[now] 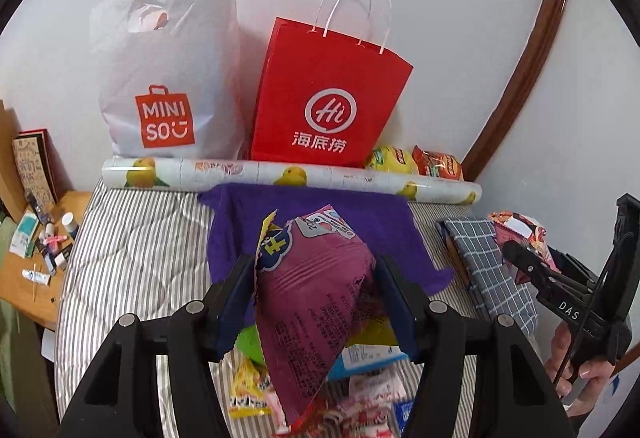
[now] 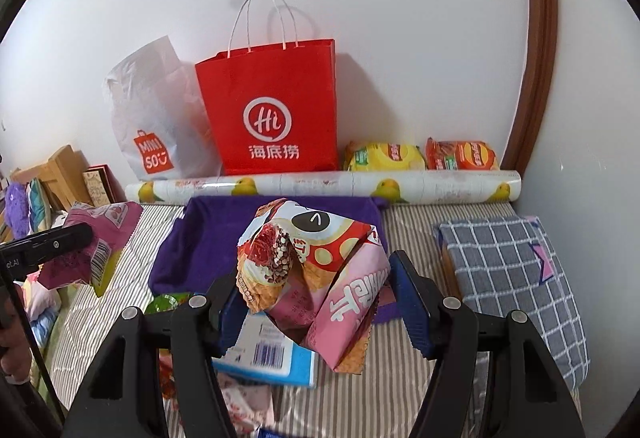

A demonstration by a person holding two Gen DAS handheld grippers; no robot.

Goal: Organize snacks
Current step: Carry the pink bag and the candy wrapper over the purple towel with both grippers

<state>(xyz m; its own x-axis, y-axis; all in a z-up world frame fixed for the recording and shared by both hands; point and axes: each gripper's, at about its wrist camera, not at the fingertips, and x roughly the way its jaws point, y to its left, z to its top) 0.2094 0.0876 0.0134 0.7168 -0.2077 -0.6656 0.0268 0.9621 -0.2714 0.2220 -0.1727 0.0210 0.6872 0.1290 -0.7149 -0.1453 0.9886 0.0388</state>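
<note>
Both pairs of fingers are pinching snack packets. Those of the left gripper (image 1: 316, 302) press in from either side on a magenta snack bag (image 1: 316, 302), which hangs crumpled between them above the striped bedcover (image 1: 136, 238). Those of the right gripper (image 2: 312, 302) squeeze a pink-and-white snack packet (image 2: 312, 270) in the same way, its sides buckled inward and its lower end dangling over a blue-and-white box (image 2: 276, 354) lying on the bed.

Under and behind both packets a purple cloth (image 1: 320, 206) is spread on the cover, and more loose snacks (image 1: 248, 386) lie in a heap at the near edge (too blurred to name each one). Along the wall a roll of lemon-printed paper (image 1: 280, 174) lies crosswise. Behind it stand a red paper bag (image 1: 328, 94) with white handles and, just beside it, a white plastic shopping bag (image 1: 168, 78). A yellow chip bag (image 2: 384, 156) and an orange chip bag (image 2: 460, 154) sit side by side to the right of the red bag, also behind the roll. A grey checked pillow (image 2: 512, 278) rests at the right side of the bed.
</note>
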